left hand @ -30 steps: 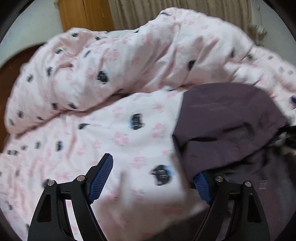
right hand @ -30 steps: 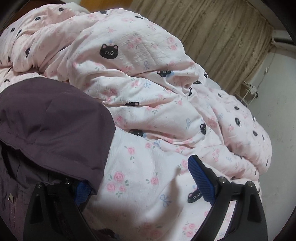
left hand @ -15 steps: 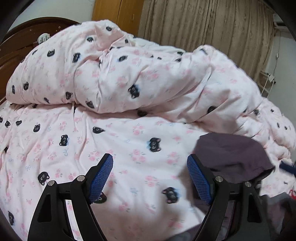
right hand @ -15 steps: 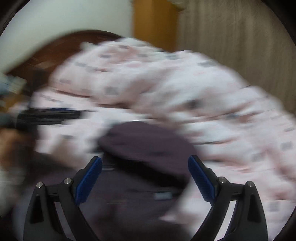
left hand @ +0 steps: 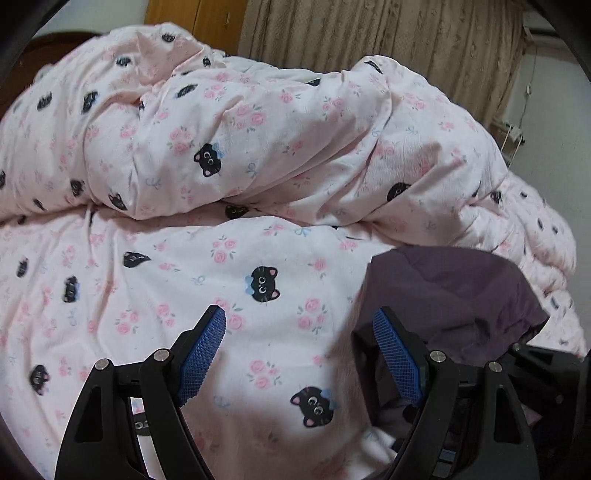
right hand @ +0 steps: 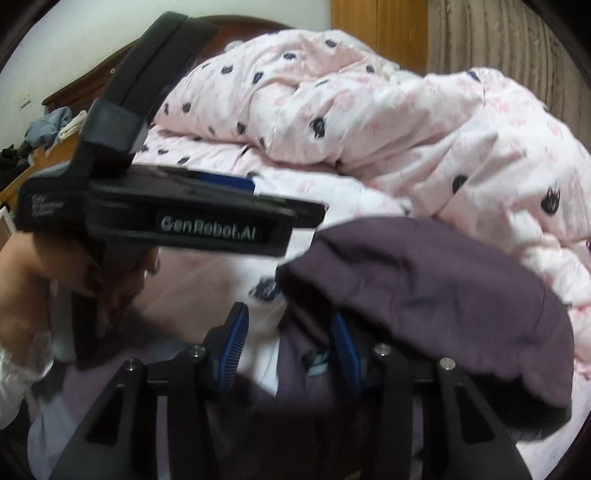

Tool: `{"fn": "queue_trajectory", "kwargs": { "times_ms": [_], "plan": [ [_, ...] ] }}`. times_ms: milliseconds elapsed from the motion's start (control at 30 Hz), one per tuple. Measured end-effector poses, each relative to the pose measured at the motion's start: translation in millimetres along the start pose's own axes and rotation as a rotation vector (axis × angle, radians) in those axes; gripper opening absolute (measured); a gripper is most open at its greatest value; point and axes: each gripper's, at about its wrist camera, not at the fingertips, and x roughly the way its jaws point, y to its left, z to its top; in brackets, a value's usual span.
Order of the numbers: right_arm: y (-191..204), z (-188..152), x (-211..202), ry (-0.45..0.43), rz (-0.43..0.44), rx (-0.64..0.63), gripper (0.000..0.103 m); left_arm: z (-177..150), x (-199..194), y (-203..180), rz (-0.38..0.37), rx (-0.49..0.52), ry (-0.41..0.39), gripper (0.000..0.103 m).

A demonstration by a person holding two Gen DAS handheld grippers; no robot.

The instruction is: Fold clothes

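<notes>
right gripper now narrower, over purple garment, left gripper unchanged

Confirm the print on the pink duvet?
Black cat faces and pink roses on the duvet; clearest in the left wrist view.

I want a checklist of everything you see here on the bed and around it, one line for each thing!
Surface: bed sheet, pink with black cats and roses, wrinkled.
Job's things: dark purple garment lying on the sheet, rumpled, not yet folded.
Clutter: bunched quilt in the same print, heaped behind the garment; clothes pile by the headboard.
Grippers: left gripper open over the sheet, empty; right gripper open, partly narrowed, at the garment's edge, fabric between its fingers.
Cables: a thin cord on the wall.
Surroundings: beige curtain, wooden door, dark headboard.
</notes>
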Motion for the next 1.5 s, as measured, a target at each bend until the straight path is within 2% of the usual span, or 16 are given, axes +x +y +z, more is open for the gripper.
{"fn": "queue_trajectory", "kwargs": {
  "times_ms": [33, 133, 167, 433, 500, 533, 567, 600, 733, 800, 867, 933, 1133, 1367, 1433, 1500],
  "plan": [
    [0, 2, 3, -0.001, -0.007, -0.001, 0.043, 1, 2, 5, -0.009, -0.033, 0.002, 0.079],
    [-3, 4, 12, 0.008, -0.011, 0.015, 0.009, 2, 8, 19, -0.049, -0.149, 0.009, 0.079],
    [-4, 4, 13, 0.010, -0.011, 0.020, 0.001, 2, 10, 20, -0.071, -0.170, 0.021, 0.079],
    [-9, 2, -10, -0.051, 0.016, 0.031, 0.002, 1, 11, 16, -0.134, -0.184, 0.033, 0.079],
    [-7, 3, -12, -0.055, 0.007, 0.023, 0.018, 2, 10, 18, -0.140, -0.199, 0.031, 0.079],
    [-4, 3, -11, -0.052, -0.001, 0.017, 0.041, 2, 10, 20, -0.143, -0.205, 0.030, 0.079],
    [-1, 2, -9, -0.051, -0.012, 0.010, 0.057, 3, 9, 21, -0.144, -0.210, 0.033, 0.079],
    [3, 2, -7, -0.050, -0.023, 0.003, 0.059, 3, 9, 22, -0.146, -0.215, 0.035, 0.079],
    [17, 2, 0, -0.044, -0.079, -0.032, 0.055, 5, 8, 21, -0.154, -0.214, 0.038, 0.079],
    [16, 1, 6, -0.019, -0.096, -0.021, 0.040, 4, 10, 21, -0.160, -0.218, 0.045, 0.079],
    [13, 1, 13, 0.010, -0.111, -0.006, 0.011, 3, 14, 21, -0.166, -0.221, 0.060, 0.079],
    [9, 0, 17, 0.029, -0.113, 0.015, 0.002, 0, 18, 20, -0.172, -0.219, 0.081, 0.079],
    [-10, -6, -15, -0.031, 0.061, 0.121, 0.002, -8, 30, 13, -0.165, -0.200, 0.124, 0.079],
    [-29, -19, -36, -0.033, 0.278, 0.249, 0.001, -13, 34, 11, -0.099, -0.168, 0.134, 0.079],
    [-34, -20, -33, -0.030, 0.315, 0.279, 0.001, -12, 32, 13, -0.088, -0.170, 0.126, 0.079],
    [-37, -20, -28, -0.031, 0.344, 0.306, 0.001, -7, 19, 16, -0.079, -0.180, 0.078, 0.079]
  ]
}}
